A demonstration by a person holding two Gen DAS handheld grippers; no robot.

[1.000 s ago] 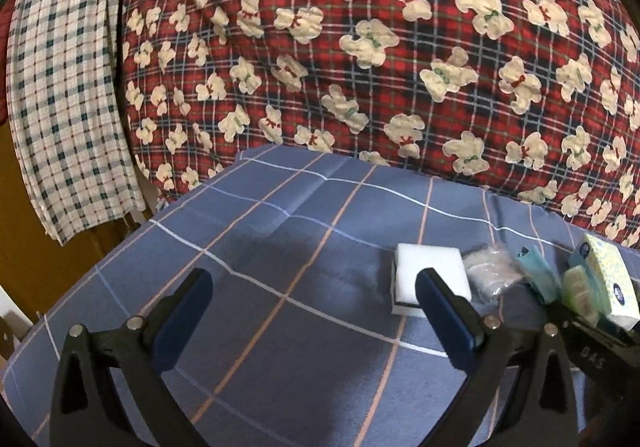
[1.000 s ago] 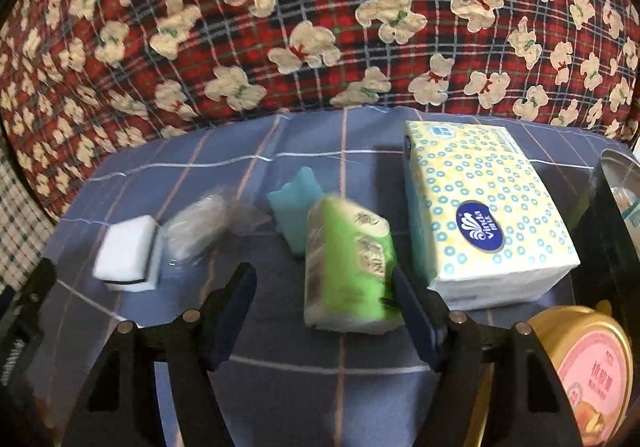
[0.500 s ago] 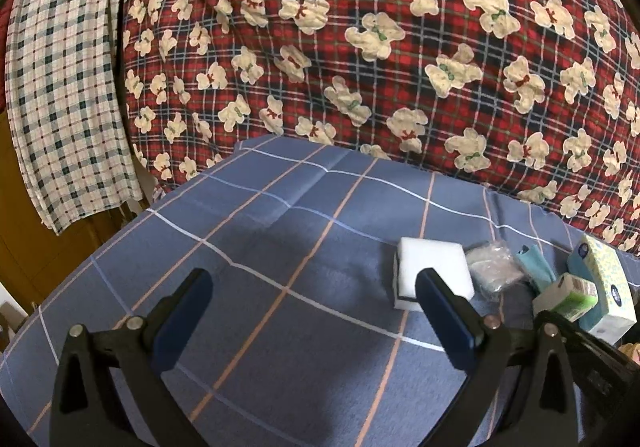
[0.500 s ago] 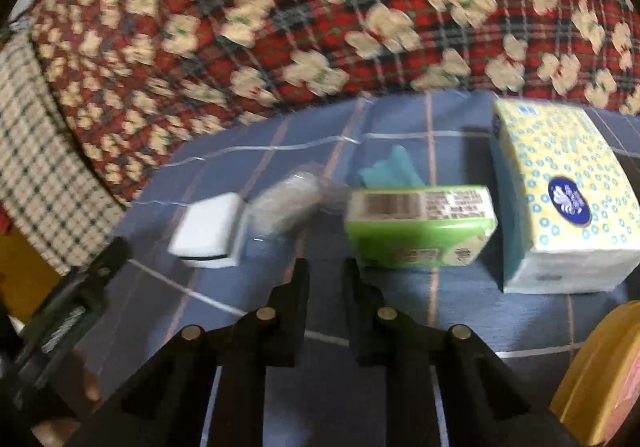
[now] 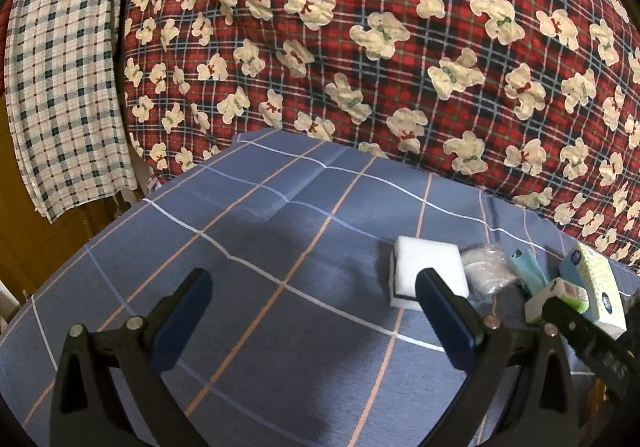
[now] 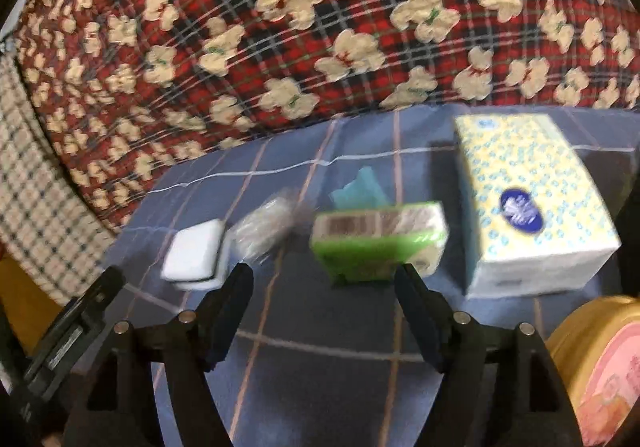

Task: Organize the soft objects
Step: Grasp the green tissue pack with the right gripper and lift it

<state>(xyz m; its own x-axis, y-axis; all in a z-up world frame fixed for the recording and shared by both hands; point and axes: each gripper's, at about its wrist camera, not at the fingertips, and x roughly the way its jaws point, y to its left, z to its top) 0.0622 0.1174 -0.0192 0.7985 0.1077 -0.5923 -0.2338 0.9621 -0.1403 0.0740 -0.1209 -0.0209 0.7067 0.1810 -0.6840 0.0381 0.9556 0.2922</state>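
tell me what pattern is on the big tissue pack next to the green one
Small blue rings on pale yellow, with a dark blue oval logo; the big tissue pack shows best in the right wrist view.

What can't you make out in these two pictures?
- Green pack: print unreadable, motion blur, right wrist view.
- Clear bag: contents blurred, right wrist view.
- Gold tin: cut off by the frame edge, right wrist view.
- Tissue box: partly behind the right gripper, left wrist view.

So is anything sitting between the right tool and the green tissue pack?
Nothing visible does. The right tool is open, and the green tissue pack lies straight ahead on the blue cloth, just beyond the fingertips.
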